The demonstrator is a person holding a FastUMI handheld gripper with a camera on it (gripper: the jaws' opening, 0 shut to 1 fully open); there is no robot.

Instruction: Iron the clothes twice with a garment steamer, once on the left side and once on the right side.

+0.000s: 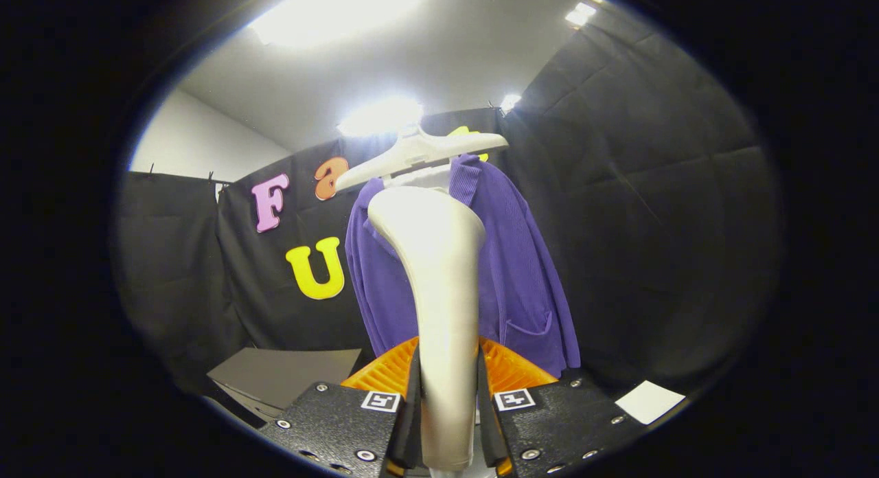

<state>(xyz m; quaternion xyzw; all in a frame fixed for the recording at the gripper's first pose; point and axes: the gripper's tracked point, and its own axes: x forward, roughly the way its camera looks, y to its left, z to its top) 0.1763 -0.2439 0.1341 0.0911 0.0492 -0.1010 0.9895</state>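
Clamping the upright steamer (439, 292) by its handle, the tool (448, 409) points its head at the purple jacket (522, 272) beyond, hung on a hanger (419, 155).

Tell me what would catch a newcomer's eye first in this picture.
First, the pale garment steamer, clamped upright between the fingers of the tongs, its broad head rising toward the clothes. Just beyond it hangs a purple jacket on a white hanger, against the black cloth wall.
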